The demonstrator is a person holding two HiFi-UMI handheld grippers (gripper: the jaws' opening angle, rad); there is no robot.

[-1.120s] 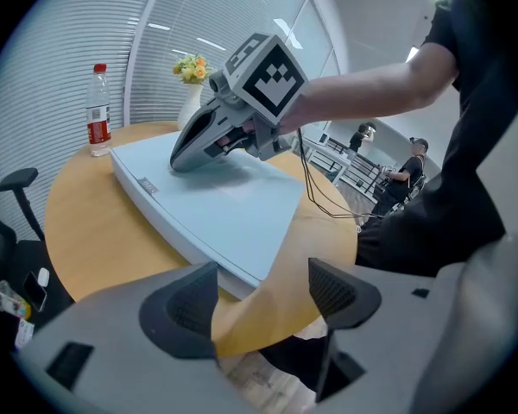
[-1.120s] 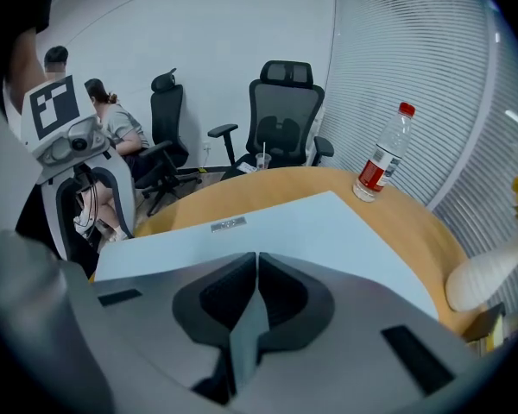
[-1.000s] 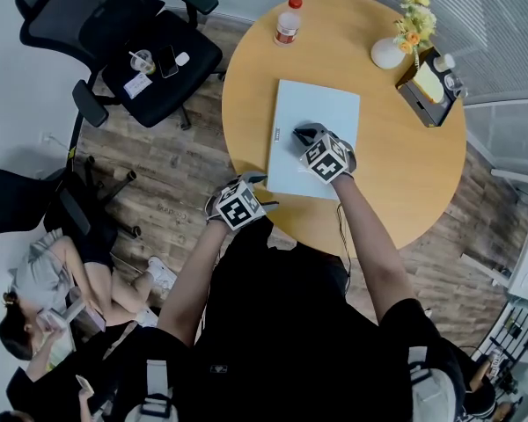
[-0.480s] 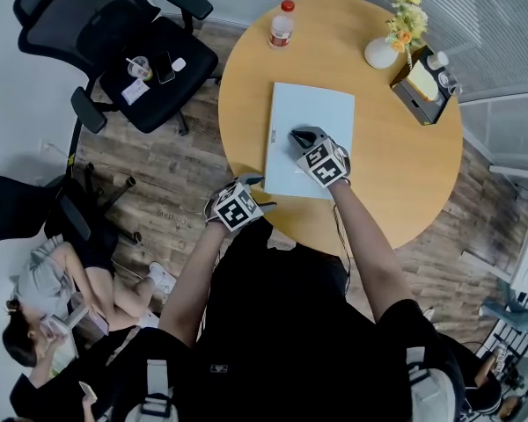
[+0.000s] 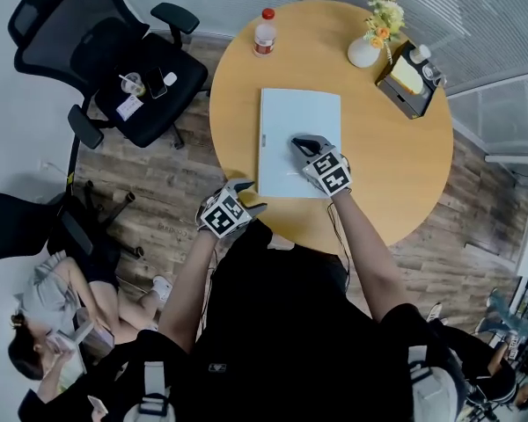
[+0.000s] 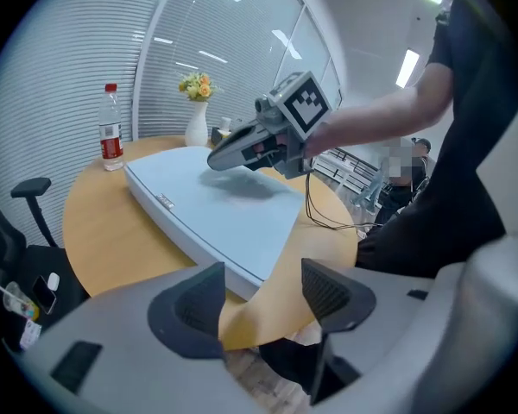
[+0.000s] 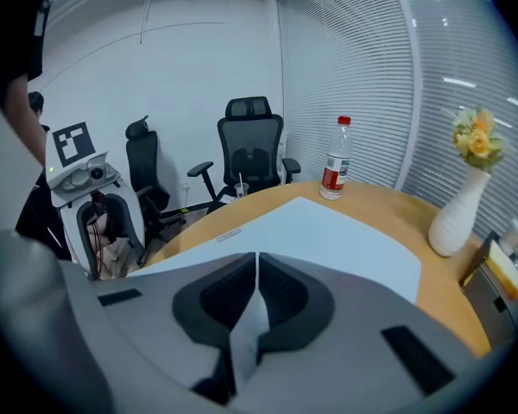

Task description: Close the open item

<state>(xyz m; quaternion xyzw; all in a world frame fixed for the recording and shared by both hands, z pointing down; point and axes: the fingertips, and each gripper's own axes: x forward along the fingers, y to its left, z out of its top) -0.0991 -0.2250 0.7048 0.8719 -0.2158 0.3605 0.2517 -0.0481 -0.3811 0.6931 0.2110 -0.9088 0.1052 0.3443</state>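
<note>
One pale grey laptop (image 5: 290, 121) lies shut on the round wooden worktop (image 5: 396, 165); my right gripper (image 5: 303, 142), fingers together, empty, has lifted off its lid; left gripper (image 5: 245, 186) fingers wide, just narrowing, empty; closing looks done.

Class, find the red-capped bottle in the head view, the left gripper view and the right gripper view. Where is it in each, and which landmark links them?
Head view: bottle, top centre, at the table's far edge.
Left gripper view: bottle at far left, left of the vase.
Right gripper view: bottle right of centre, left of the vase.
Shared landmark: the white flower vase.
</note>
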